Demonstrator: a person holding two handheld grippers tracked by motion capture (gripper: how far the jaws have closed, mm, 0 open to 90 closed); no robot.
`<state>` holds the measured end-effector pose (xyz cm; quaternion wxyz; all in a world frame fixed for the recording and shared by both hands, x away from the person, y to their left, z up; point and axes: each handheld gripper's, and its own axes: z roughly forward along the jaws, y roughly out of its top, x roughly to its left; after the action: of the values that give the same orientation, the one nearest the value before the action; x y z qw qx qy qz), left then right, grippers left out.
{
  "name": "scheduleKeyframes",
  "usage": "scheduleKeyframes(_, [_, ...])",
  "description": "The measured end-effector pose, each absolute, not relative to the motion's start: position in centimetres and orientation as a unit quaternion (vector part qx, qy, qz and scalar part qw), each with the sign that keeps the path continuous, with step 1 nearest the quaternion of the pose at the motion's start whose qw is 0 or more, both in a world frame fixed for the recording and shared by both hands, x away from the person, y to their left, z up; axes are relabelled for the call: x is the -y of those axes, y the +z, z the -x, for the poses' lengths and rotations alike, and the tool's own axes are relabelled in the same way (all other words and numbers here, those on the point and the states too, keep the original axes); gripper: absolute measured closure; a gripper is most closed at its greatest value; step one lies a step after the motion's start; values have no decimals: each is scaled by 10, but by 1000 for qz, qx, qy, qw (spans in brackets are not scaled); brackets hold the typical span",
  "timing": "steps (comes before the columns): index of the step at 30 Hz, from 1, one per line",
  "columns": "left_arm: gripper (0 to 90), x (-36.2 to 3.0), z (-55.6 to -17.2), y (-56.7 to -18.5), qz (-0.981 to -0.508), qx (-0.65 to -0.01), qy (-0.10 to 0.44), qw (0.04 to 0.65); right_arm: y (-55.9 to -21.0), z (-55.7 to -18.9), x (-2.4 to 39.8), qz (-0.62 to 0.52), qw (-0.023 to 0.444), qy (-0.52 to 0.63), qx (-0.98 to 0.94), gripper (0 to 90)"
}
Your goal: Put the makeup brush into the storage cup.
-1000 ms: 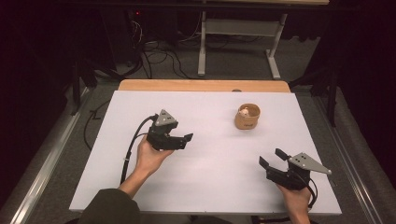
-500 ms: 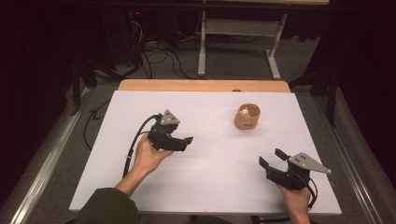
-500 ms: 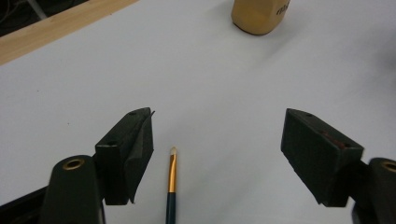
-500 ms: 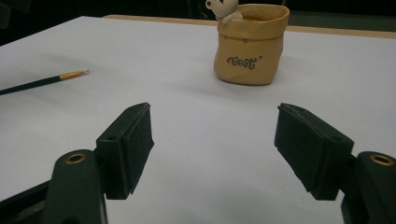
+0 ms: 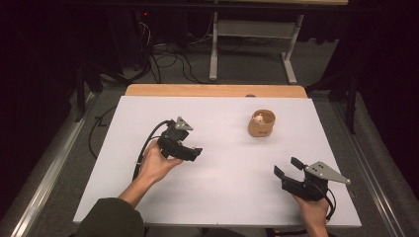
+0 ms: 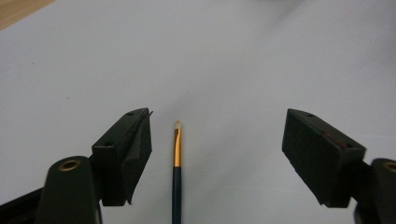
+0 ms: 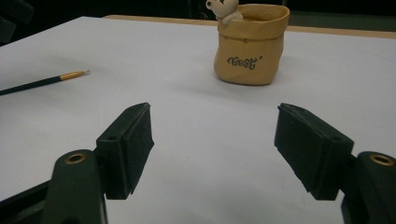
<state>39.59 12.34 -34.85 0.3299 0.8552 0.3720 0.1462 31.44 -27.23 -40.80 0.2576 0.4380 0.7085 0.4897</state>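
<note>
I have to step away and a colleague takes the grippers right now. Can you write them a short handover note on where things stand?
Left gripper: open, low over the white table, jaws either side of the brush, which lies flat nearer the left-hand jaw; not gripped.
Right gripper: open, holds nothing, near the table's front right, facing the tan pot.
Tan pot: upright at the table's back right, a small bear figure at its rim.
Done: left gripper lined up on the brush.
Left: shut on the brush and lift it; it probably goes to the pot.
</note>
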Motion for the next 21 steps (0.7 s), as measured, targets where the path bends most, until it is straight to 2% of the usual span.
scheduleKeyframes(7, [296,-125,-398,-346,-859,-380,135,316,-408,-315,272,-437,259,489,-709,297])
scheduleKeyframes(21, [320,-119,-403,-343,-882,-374,122,259,-408,-314,272,-438,258,489,-709,297])
